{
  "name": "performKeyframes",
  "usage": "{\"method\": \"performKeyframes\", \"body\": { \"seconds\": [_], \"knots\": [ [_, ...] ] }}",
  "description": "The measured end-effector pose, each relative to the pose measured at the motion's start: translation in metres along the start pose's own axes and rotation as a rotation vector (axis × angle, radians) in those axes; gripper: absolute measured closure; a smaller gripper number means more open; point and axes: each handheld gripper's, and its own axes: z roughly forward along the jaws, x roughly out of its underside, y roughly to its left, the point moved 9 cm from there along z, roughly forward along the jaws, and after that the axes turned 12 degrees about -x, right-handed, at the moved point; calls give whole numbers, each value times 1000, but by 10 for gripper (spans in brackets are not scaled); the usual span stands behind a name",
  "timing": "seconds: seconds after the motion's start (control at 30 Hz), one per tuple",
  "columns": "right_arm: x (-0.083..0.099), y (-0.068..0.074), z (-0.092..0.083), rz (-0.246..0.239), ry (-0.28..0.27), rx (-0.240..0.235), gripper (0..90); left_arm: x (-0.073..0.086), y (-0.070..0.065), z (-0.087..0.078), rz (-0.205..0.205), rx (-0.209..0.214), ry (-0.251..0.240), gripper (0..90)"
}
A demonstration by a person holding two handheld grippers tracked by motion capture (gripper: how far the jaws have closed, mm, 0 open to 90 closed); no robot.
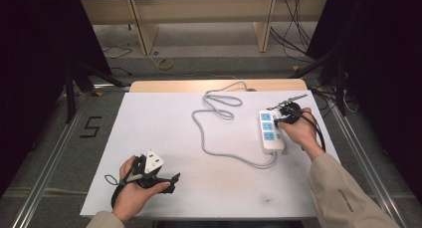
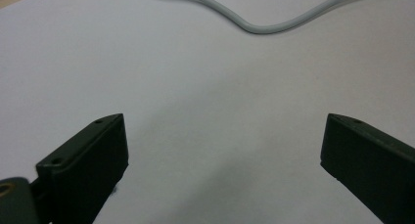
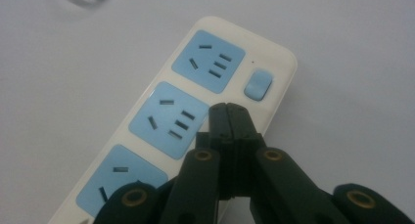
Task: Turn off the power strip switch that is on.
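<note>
Right gripper view is showing your right gripper closed, empty, over the rigid, light-looking power strip, best pinched across its narrow sides, while your left gripper is gaping open.

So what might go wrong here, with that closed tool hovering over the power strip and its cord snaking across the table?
1. The right gripper, fingers shut, sits over the power strip near its blue switch; a slip might nudge the strip or miss the switch.
2. The grey cord loops loosely across the table; dragging the strip may pull it along.
3. The left gripper is open on bare table, so nothing steadies the strip.
</note>
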Motion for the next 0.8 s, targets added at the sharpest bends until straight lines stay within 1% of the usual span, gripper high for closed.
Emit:
{"method": "performKeyframes", "body": {
  "seconds": [0.27,0.4,0.53,0.67,0.8],
  "knots": [
    [-1,-1,1,36,9,-3,900,0,0,0,-2,-2,-2,32],
    [-1,-2,1,43,14,-5,900,0,0,0,-2,-2,-2,32],
    [-2,-1,0,57,32,-8,900,0,0,0,0,-2,-4,32],
    [-2,-1,0,50,65,4,900,0,0,0,-1,-2,-3,32],
    [-3,0,0,41,78,12,900,0,0,0,3,-1,-3,32]
  ]
}}
